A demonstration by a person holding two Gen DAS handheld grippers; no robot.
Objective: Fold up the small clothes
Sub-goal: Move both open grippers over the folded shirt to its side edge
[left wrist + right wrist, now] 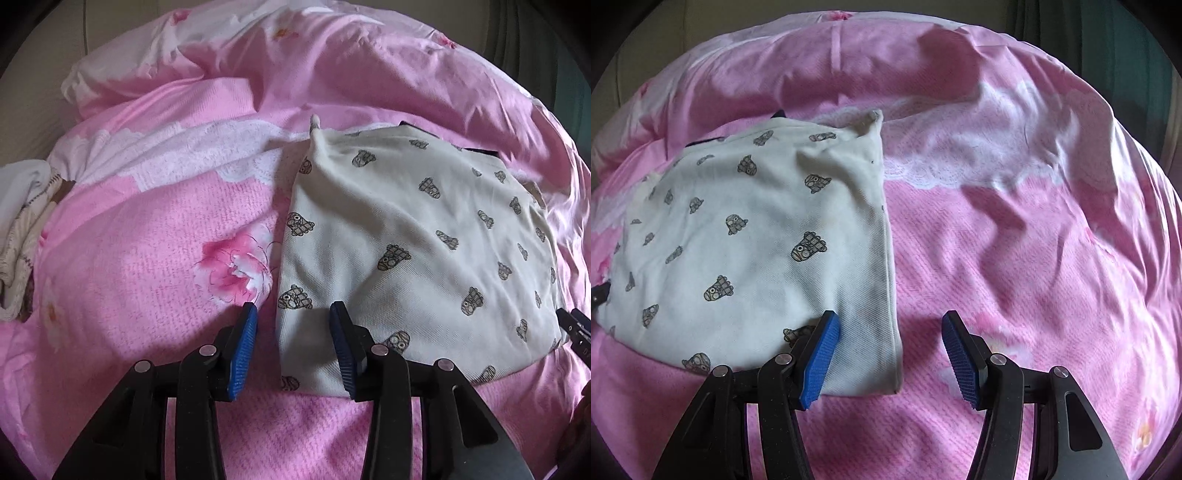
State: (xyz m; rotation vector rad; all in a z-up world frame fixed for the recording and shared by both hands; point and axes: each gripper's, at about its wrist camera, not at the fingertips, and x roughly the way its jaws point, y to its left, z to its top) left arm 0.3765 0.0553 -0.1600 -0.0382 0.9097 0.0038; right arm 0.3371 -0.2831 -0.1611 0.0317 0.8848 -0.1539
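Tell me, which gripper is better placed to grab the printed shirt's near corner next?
Probably the left gripper: its open jaws straddle the printed shirt's near-left corner. The right gripper is open too, straddling the opposite edge.

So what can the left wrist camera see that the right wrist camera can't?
Only the left wrist view shows a heap of white clothes at the far left edge, a pink flower print on the blanket, and the garment's left edge between the open left gripper.

Only the right wrist view shows the garment's right edge between the open right gripper, plus the white lace-like band across the blanket.

Both show the white garment with small dark prints, folded flat on the pink blanket.
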